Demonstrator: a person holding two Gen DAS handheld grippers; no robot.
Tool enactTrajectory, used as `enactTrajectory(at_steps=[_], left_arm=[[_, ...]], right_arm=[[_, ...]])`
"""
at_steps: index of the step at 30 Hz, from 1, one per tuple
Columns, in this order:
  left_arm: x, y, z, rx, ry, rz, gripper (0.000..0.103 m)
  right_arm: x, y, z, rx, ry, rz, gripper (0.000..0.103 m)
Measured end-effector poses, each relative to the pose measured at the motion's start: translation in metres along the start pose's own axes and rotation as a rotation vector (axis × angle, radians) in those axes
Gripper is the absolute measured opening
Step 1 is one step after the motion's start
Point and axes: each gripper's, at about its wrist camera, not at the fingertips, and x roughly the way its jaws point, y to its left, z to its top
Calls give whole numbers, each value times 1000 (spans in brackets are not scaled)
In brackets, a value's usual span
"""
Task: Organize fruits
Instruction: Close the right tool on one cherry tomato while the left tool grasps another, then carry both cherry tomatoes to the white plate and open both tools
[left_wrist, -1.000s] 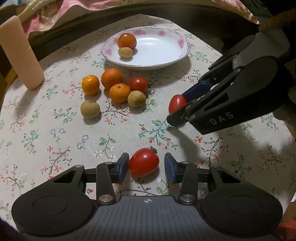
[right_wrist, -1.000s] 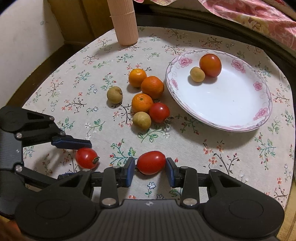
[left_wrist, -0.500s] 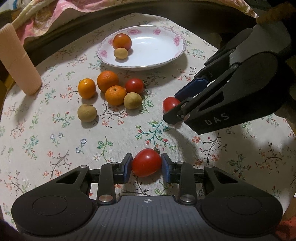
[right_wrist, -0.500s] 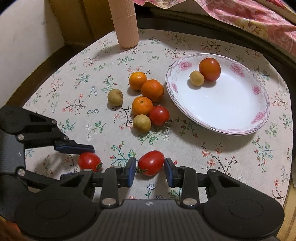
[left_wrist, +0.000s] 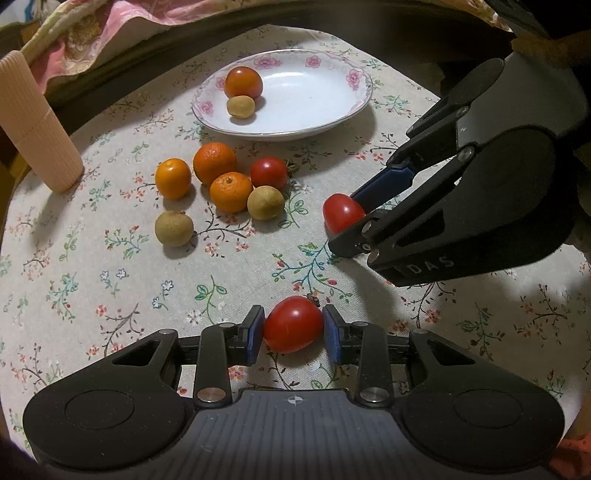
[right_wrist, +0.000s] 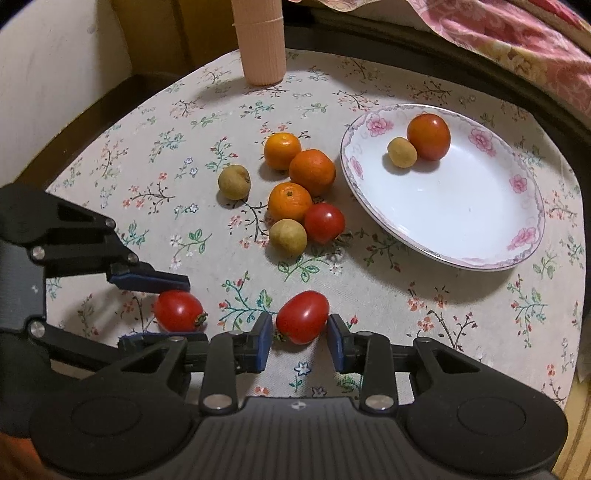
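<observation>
**Spotter:** What are your claws doing right now?

**Operator:** My left claw is pinching a plum tomato, and both blue pads are pressing on its flanks. My right claw is gripping a second tomato the same way, across the middle. I'm not able to tell whether either fruit is clearing the worktop.

**Spotter:** Where are they sitting relative to the plate?

**Operator:** Both are well short of the plate, on my side of it, and apart from each other. The oranges and other loose fruit are lying nearer the plate, just beside its rim. A round tomato and a small tan fruit are already resting inside it, touching each other.

**Spotter:** How are you expecting these two to handle?

**Operator:** I'm judging them light, thin-skinned and glossy, so they're likely to be slippery, and soft enough to bruise or split. I'm holding across the widest part of each, away from the stem end, and I'm aiming for only enough squeeze to stop them sliding. They're rounded, so I'm expecting them to roll once they're in the plate.
</observation>
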Motion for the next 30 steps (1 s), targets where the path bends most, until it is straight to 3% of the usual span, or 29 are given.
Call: enactTrajectory(at_steps=[30], left_arm=[[-7, 5, 14, 13, -40, 54, 41]], right_arm=[[-21, -8, 7, 27, -66, 2, 31]])
